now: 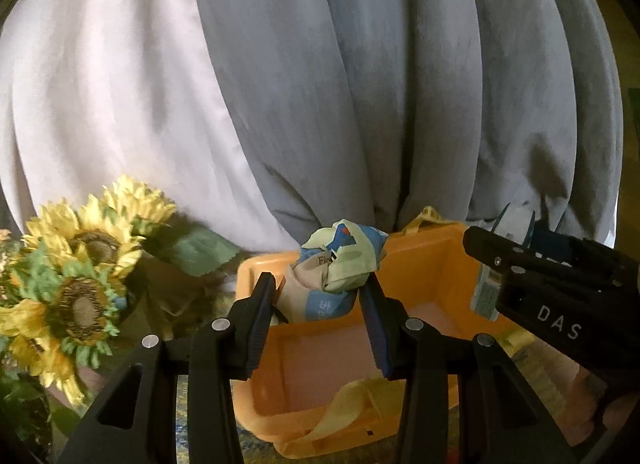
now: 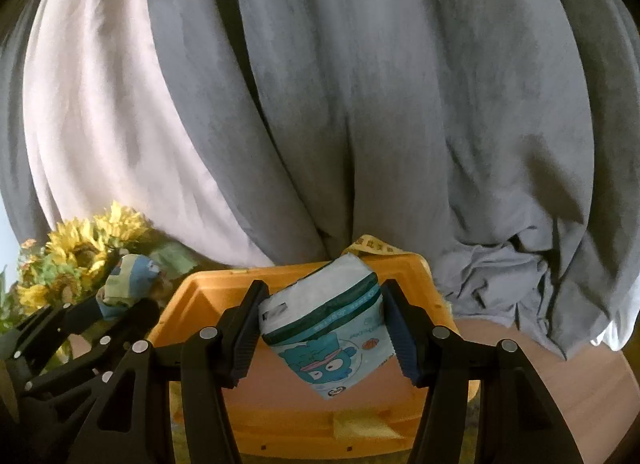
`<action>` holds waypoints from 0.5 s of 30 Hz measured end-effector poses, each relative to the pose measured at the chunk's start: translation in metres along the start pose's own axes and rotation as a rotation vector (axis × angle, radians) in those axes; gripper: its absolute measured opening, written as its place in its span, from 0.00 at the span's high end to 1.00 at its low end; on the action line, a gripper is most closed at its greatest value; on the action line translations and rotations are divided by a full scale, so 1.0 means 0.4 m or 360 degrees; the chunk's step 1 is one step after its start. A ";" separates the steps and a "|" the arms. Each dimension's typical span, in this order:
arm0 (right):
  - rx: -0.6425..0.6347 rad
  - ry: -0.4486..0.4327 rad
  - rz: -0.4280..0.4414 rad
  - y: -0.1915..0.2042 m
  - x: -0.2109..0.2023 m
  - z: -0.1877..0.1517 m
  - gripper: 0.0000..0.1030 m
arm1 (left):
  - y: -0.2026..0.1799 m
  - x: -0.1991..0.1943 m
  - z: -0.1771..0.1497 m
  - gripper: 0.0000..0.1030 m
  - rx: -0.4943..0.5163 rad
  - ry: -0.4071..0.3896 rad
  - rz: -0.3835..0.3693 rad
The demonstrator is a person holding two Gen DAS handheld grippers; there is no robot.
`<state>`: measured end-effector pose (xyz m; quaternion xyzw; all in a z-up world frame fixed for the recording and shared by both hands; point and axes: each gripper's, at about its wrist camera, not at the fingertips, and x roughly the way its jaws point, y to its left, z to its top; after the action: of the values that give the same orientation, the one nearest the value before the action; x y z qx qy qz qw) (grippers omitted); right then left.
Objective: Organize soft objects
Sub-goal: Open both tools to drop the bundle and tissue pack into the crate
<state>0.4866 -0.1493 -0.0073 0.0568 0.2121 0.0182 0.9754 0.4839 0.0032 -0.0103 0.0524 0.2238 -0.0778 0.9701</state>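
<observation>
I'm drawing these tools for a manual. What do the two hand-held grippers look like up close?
Both are matte black plastic. The left hand-held gripper and the right hand-held gripper each have two straight fingers lined with dark blue ribbed pads, jointed linkage arms with triangular cut-outs, and round silver pivot pins. White letters "DAS" mark the right one's side. No cables or sleeves show.

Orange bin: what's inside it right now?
The orange bin shows a bare pinkish floor and a yellow strip draped over its near rim. Both held packs hide part of the floor.
</observation>
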 end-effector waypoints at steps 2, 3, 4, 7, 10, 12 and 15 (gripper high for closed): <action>0.0003 0.0031 -0.0004 -0.006 0.021 -0.002 0.43 | 0.003 0.026 0.000 0.57 -0.0004 0.0023 -0.0001; 0.0005 0.0046 -0.0009 -0.009 0.033 -0.003 0.43 | 0.002 0.039 -0.002 0.56 -0.0002 0.0041 -0.0007; 0.0009 0.0050 -0.0012 -0.010 0.040 -0.004 0.42 | 0.003 0.047 -0.003 0.53 -0.0002 0.0053 -0.0013; 0.0018 0.0091 -0.0012 -0.017 0.068 -0.006 0.39 | 0.006 0.067 -0.006 0.34 -0.0017 0.0073 -0.0025; 0.0012 0.0105 -0.0035 -0.022 0.080 -0.007 0.28 | 0.005 0.070 -0.007 0.28 -0.0016 0.0078 -0.0021; 0.0002 0.0096 -0.0062 -0.025 0.079 -0.007 0.26 | 0.009 0.065 -0.009 0.27 -0.0019 0.0081 -0.0015; -0.0023 0.0089 -0.0095 -0.025 0.066 -0.005 0.21 | 0.011 0.047 -0.009 0.15 -0.0033 0.0065 -0.0004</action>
<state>0.5099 -0.1576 -0.0210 0.0429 0.2408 -0.0078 0.9696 0.4998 0.0056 -0.0215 0.0435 0.2443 -0.0756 0.9658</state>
